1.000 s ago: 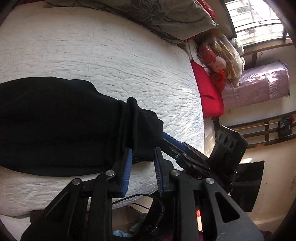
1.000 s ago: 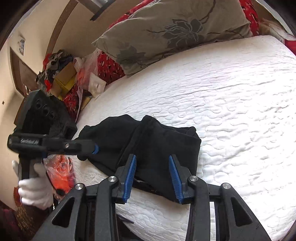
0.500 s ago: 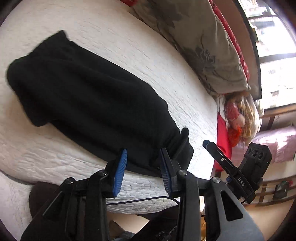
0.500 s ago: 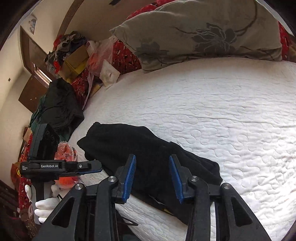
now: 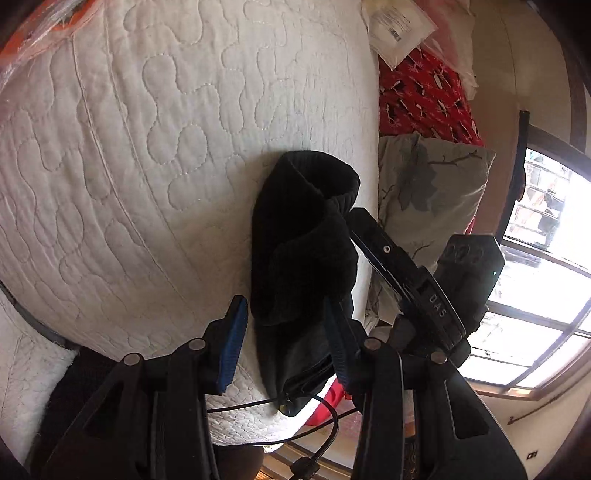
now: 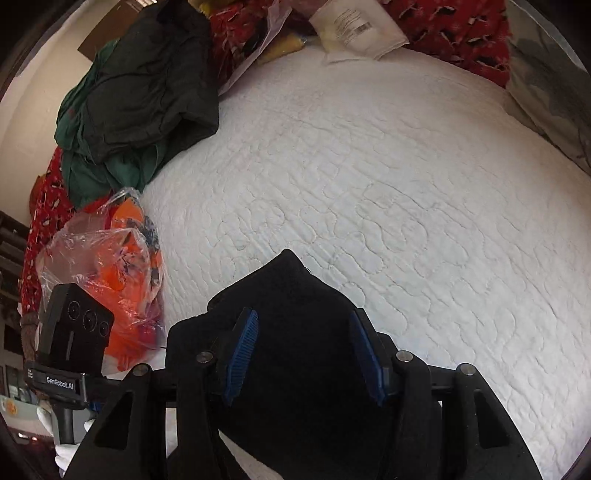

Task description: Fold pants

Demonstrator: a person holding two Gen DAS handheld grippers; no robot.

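Observation:
The black pants (image 5: pixel 299 243) lie bunched lengthwise on the white quilted bed (image 5: pixel 147 166). My left gripper (image 5: pixel 282 317) is open, its blue pads on either side of the near end of the pants. The right gripper's body shows at the pants' right side in the left wrist view (image 5: pixel 424 291). In the right wrist view the pants (image 6: pixel 291 332) fill the space between the open jaws of my right gripper (image 6: pixel 301 325), the blue pads (image 6: pixel 242 347) apart and not pinching. The left gripper's body (image 6: pixel 74 332) shows at the lower left, held by a white-gloved hand.
A grey flowered pillow (image 5: pixel 424 192) and red patterned cloth (image 5: pixel 424 96) lie at the bed's head. A pile of dark green clothes (image 6: pixel 136 96) and a plastic bag of orange fabric (image 6: pixel 114 266) sit at the bed's left side. A white packet (image 6: pixel 354 29) lies at the far edge.
Both grippers have swung round and moved in over the pants. The pants now look bunched into a narrower heap, seen end-on. The right gripper sits lower, with cloth between its jaws.

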